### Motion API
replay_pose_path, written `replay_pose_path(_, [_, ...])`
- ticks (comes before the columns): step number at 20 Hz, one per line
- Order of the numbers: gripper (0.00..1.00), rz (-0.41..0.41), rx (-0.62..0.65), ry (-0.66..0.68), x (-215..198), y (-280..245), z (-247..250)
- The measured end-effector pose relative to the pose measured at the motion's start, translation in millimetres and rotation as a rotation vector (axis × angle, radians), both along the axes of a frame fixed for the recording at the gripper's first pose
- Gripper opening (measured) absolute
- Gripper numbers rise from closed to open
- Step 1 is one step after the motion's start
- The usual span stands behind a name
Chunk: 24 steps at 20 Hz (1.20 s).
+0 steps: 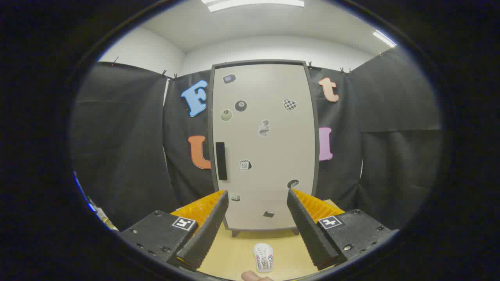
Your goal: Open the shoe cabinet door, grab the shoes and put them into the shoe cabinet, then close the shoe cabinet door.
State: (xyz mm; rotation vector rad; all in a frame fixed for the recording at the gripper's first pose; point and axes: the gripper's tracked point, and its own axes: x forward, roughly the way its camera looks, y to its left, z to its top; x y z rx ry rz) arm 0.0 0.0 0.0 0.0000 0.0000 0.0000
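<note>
1. Standing upright just beyond the fingers, a tall pale shoe cabinet [269,156] rests on a light wooden floor [234,253], its door closed.
2. Its black handle [221,160] runs vertically near the door's left edge; stickers [264,128] dot the door.
3. The gripper [258,208] is spread wide, grasping nothing.
4. A white shoe [263,256] lies on the floor between the fingers, in front of the cabinet.

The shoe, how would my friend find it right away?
Start at the tall grey shoe cabinet with its door shut and stickers on it. On the pale wooden floor before it, between the open gripper fingers, lies one small white shoe with red and blue marks.
</note>
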Motion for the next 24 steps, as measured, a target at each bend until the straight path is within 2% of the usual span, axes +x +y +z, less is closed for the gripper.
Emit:
replay_pose_path(12, [0.99,0.033,-0.042,-0.059,-2,21,15])
replay_pose_path(18, [0.99,0.05,-0.081,-0.069,35,45,12])
replay_pose_path(21, [0.99,0.045,-0.091,-0.081,65,56,9])
replay_pose_path(24, [0.99,0.08,-0.08,-0.076,102,74,3])
